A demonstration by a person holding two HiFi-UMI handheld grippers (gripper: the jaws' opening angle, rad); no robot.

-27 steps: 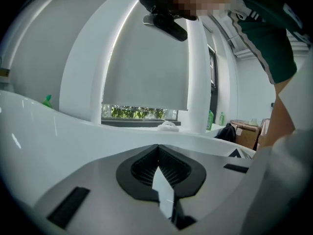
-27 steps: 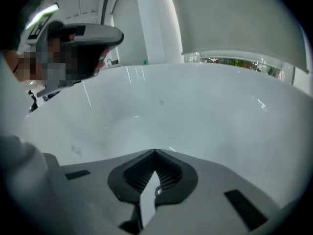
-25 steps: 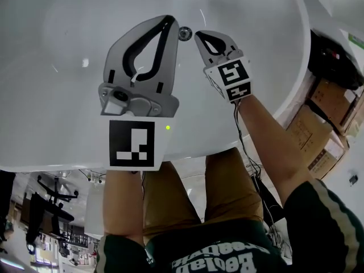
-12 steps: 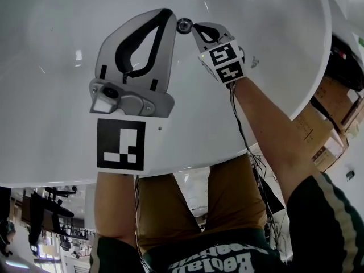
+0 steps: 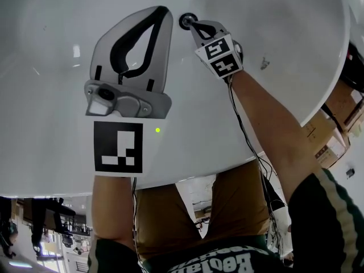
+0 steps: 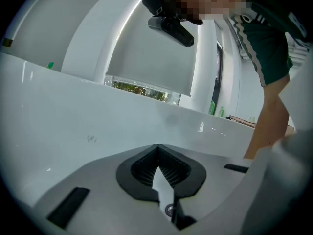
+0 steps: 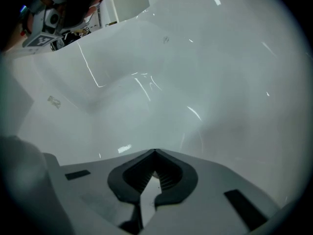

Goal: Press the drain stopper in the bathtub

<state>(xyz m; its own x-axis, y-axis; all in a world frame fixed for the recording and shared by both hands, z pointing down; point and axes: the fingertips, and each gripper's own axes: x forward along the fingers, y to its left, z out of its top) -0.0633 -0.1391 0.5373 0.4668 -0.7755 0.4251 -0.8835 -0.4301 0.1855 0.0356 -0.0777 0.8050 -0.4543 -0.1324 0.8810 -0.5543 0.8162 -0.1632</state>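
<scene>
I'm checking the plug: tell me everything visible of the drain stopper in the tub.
The drain stopper is a small round disc, dark in the middle with a shiny, metal-looking rim, set flat in the floor of the white bathtub. The tip of the shut right gripper overlaps its right edge; contact cannot be told. The left gripper stands just left of it.

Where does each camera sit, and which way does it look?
Head view: on the person's head, looking down into the bathtub; shows left gripper, right gripper, right arm.
Left gripper view: on that gripper, looking along its shut jaws across the bathtub; shows the right arm.
Right gripper view: on that gripper, looking down its shut jaws at the bathtub.
Shared: head and left gripper views show the right arm.
</scene>
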